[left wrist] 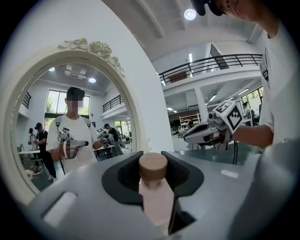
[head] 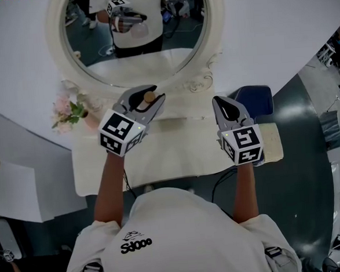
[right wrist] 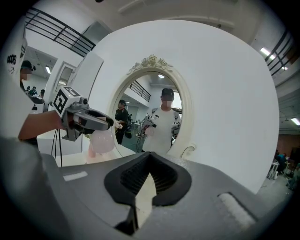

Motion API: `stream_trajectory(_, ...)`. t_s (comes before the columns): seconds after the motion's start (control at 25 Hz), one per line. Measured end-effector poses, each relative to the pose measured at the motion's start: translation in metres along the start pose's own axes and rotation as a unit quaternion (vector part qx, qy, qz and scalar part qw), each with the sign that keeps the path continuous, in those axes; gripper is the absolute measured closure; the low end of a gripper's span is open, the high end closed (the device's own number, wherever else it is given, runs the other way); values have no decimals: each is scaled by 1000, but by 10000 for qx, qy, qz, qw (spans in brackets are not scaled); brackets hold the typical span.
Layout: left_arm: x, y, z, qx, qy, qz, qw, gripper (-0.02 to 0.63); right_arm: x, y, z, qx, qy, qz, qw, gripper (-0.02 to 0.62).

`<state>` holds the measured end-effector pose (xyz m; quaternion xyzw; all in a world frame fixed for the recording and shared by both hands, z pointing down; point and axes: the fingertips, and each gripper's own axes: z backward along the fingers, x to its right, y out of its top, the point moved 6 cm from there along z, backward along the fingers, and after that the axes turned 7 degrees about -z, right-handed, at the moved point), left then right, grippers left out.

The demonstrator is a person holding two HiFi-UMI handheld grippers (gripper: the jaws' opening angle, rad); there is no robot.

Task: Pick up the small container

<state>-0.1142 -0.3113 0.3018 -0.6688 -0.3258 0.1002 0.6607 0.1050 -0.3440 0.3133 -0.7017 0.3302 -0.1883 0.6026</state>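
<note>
1. Left gripper (head: 147, 95) jaws clamp the small pink bottle (left wrist: 155, 199) (wooden cap upward), held before the oval mirror (head: 56, 36).
2. Right gripper (head: 226, 106) jaws closed together, nothing between them.

grippers (head: 149, 93) (head: 221, 103): 2 | small container (left wrist: 153, 190): 1 | mirror (head: 139, 62): 1 | flower bunch (head: 67, 112): 1

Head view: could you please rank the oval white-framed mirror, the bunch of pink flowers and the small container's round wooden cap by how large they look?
1. oval white-framed mirror, by far the largest
2. bunch of pink flowers, much smaller
3. round wooden cap, clearly the smallest
</note>
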Motion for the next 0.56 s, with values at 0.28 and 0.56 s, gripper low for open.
stream_trajectory(0.28,1,-3,-3,-61,-39,-9,10000,468,-1,-4,1,-45,34,-12,10000,595)
stream_trajectory(0.56,2,-4,-3,-26,-6,26,10000,468,-2,-5,0,-73,40,-27,10000,595)
